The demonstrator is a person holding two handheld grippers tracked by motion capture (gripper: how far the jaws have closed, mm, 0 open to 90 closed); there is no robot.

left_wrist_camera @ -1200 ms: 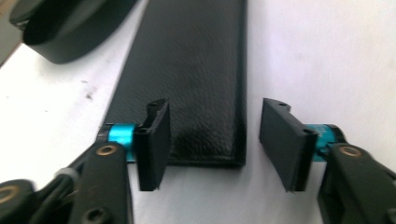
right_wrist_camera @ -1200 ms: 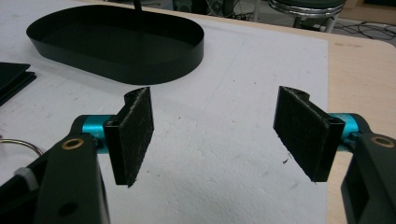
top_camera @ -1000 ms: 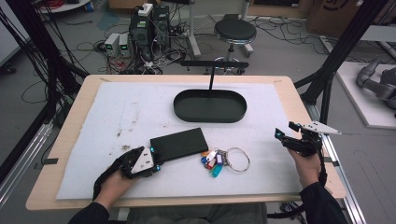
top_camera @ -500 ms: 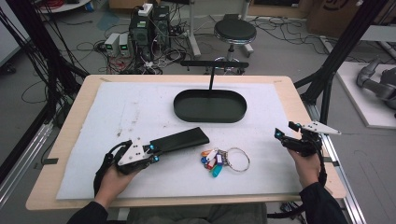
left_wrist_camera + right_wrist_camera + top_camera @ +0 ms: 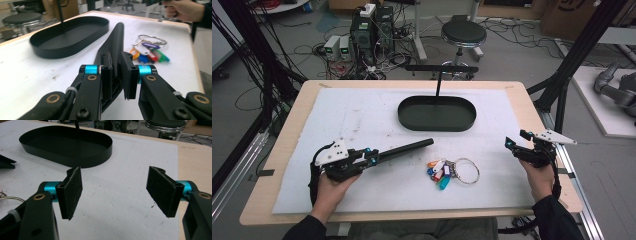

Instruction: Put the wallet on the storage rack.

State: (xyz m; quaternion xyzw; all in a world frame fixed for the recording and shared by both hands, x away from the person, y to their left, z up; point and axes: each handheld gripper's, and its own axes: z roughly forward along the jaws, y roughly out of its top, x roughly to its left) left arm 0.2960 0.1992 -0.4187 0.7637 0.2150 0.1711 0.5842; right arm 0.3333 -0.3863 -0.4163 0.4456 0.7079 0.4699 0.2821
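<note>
From the high view the left gripper [image 5: 371, 157] at about 8 o'clock on the table [image 5: 277, 165] is clamped on a black wallet [image 5: 404, 148] tipped on edge, its own camera showing the pads [image 5: 106, 75] pinching the fold, while the right gripper [image 5: 116, 192] at 4 o'clock gapes wide, key ring [image 5: 452, 172] between them.

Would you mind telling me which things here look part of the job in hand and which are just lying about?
Likely in use:
- black wallet, clamped on edge in the left gripper
- black oval tray
- bunch of keys
- right gripper, open, holding nothing

Lying about:
- stool
- electronics and cables on the floor
</note>
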